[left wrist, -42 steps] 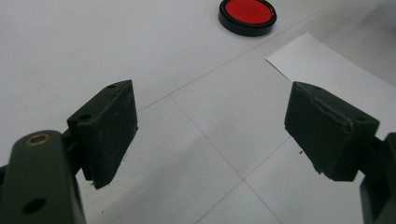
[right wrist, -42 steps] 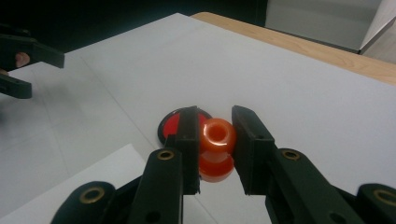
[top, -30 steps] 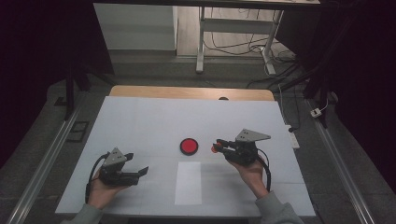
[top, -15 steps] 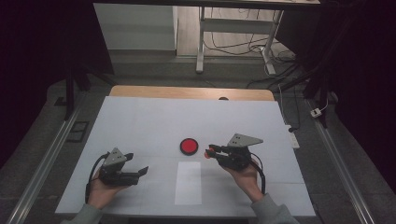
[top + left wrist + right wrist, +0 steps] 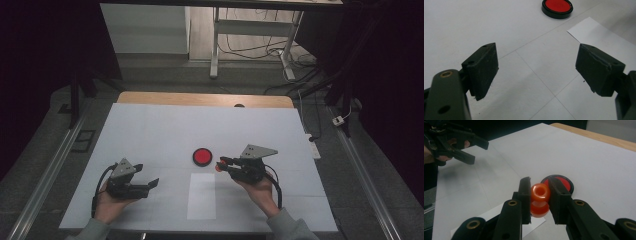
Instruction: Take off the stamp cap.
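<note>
- Since a second ago we have brought our right gripper (image 5: 222, 163) nearer the red disc (image 5: 202, 156); it now sits just right of it.
- Its jaws are clamped on an orange spool (image 5: 539, 199), held just beside the disc's near-right edge.
- Our left gripper (image 5: 150, 184), jaws spread wide and holding nothing, rests well left of the disc.
- A white paper sheet (image 5: 202, 196) lies just in front of the disc.

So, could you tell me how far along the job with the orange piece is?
Done: the right gripper is shut on the orange spool and carries it above the table. In hand: it hangs close beside the red disc. Left: setting it down, probably on the disc. The left gripper is open, holding nothing.
</note>
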A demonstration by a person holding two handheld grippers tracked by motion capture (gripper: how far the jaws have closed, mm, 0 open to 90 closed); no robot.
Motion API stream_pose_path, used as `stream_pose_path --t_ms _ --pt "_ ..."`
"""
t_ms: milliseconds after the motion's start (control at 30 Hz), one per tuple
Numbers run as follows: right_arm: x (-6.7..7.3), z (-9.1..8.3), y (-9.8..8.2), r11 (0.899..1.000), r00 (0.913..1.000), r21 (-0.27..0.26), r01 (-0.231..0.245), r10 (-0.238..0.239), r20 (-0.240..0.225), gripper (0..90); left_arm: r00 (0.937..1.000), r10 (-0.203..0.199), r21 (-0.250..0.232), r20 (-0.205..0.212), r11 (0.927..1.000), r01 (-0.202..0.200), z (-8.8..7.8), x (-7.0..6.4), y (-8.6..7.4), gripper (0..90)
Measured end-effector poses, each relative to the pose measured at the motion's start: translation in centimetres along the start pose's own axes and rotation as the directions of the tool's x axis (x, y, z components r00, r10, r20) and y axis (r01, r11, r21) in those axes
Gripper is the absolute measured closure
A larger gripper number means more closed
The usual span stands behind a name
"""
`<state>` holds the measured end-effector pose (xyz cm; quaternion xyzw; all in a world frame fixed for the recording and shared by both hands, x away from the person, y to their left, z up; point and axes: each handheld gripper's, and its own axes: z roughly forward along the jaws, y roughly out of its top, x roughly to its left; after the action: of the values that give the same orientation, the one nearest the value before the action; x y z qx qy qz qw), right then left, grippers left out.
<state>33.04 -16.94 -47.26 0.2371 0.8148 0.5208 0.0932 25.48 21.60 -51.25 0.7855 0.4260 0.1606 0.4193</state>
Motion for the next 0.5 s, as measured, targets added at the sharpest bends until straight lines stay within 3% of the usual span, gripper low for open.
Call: stream_pose_path --t_ms 500 --pt "0.40 -0.21 0.42 1.000 0.9998 -0.025 0.002 -0.003 -0.019 72.1 0.9999 0.014 -0.011 0.005 0.9998 -0.014 -0.12 -0.27 0.16 18.3"
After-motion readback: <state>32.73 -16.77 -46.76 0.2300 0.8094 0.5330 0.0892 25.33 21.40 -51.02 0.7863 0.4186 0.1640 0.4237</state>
